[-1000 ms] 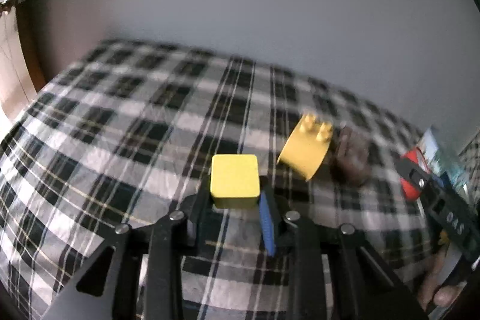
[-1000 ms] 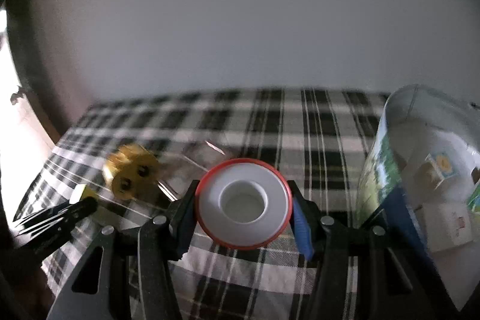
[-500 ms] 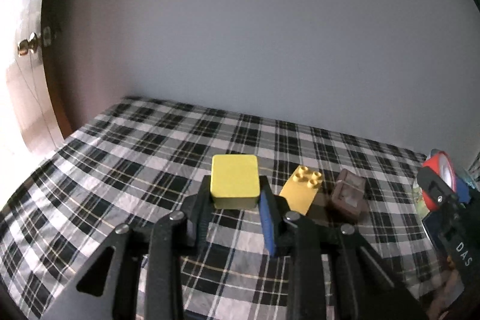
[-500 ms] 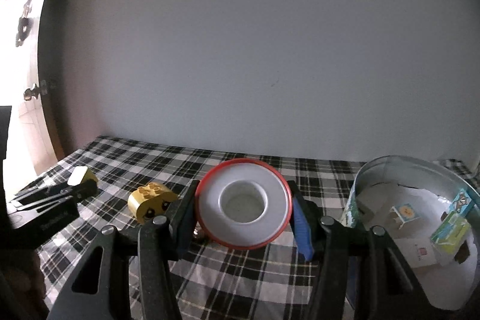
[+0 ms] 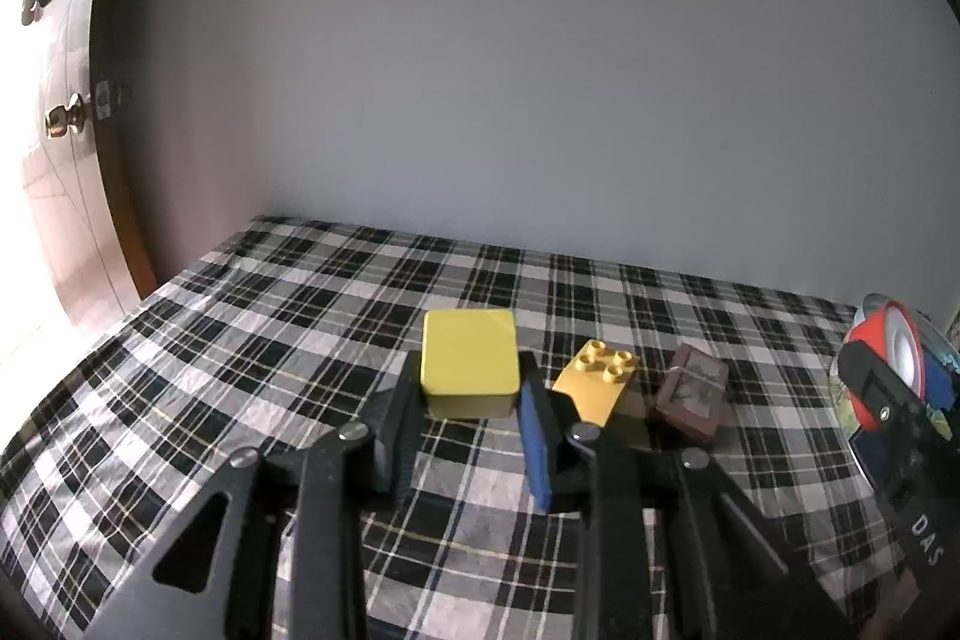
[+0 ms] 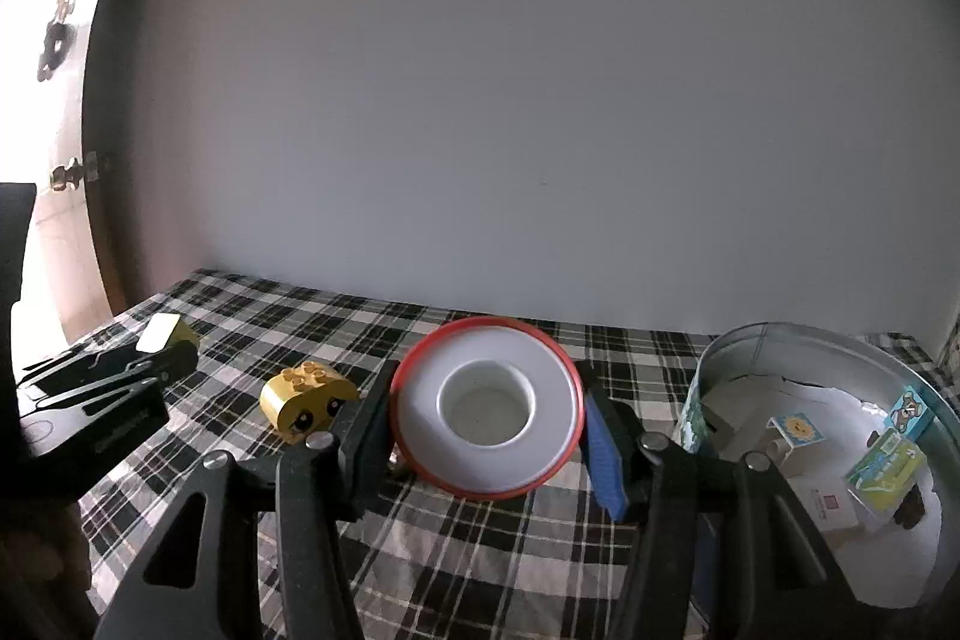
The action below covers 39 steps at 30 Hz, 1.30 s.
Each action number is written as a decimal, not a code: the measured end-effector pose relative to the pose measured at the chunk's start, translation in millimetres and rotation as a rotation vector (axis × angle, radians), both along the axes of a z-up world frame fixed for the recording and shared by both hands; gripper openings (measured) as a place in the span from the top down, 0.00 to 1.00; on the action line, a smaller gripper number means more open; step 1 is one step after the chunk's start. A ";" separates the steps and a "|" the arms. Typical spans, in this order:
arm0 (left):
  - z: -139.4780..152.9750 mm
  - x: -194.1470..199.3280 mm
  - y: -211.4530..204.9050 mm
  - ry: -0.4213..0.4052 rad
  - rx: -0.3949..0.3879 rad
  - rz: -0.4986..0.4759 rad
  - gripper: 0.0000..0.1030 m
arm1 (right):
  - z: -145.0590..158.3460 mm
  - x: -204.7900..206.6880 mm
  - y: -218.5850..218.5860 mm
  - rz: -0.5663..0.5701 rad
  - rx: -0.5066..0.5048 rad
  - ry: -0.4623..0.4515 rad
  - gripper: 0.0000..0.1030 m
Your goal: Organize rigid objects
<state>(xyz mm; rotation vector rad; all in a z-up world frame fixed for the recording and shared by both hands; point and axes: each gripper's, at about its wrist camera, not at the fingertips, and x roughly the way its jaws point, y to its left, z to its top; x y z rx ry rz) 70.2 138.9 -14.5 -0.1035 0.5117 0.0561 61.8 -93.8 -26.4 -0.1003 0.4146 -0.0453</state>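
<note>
My left gripper (image 5: 471, 421) is shut on a yellow block (image 5: 469, 361) and holds it above the checked tablecloth (image 5: 240, 340). My right gripper (image 6: 487, 439) is shut on a red-rimmed white tape roll (image 6: 486, 406), also held above the cloth. A yellow studded toy brick (image 5: 594, 379) and a small brown block (image 5: 690, 394) lie on the cloth to the right of the left gripper. The brick also shows in the right wrist view (image 6: 306, 400), left of the roll. A metal tin (image 6: 840, 358) with several small boxes inside stands at the right.
A grey wall (image 5: 480, 70) runs along the table's far edge. A door with a knob (image 5: 63, 121) stands at the far left. The left gripper shows at the left of the right wrist view (image 6: 102, 394), the right gripper at the right of the left wrist view (image 5: 888, 388).
Both grippers have risen and tilted up from a downward look to a level one, each keeping its object. The brick and brown block now lie farther below and ahead.
</note>
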 end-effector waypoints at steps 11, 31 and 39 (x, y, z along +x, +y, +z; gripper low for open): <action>1.3 -3.4 -13.5 -0.007 -0.004 -0.027 0.73 | 0.6 -14.3 1.2 0.010 -0.009 0.004 0.44; 4.9 -18.6 -47.6 -0.032 0.035 -0.078 0.73 | 1.8 -32.7 -12.2 0.005 -0.035 -0.004 0.44; 4.8 -22.8 -58.3 -0.024 0.026 -0.095 0.73 | 3.1 -39.0 -20.5 0.009 -0.048 -0.008 0.44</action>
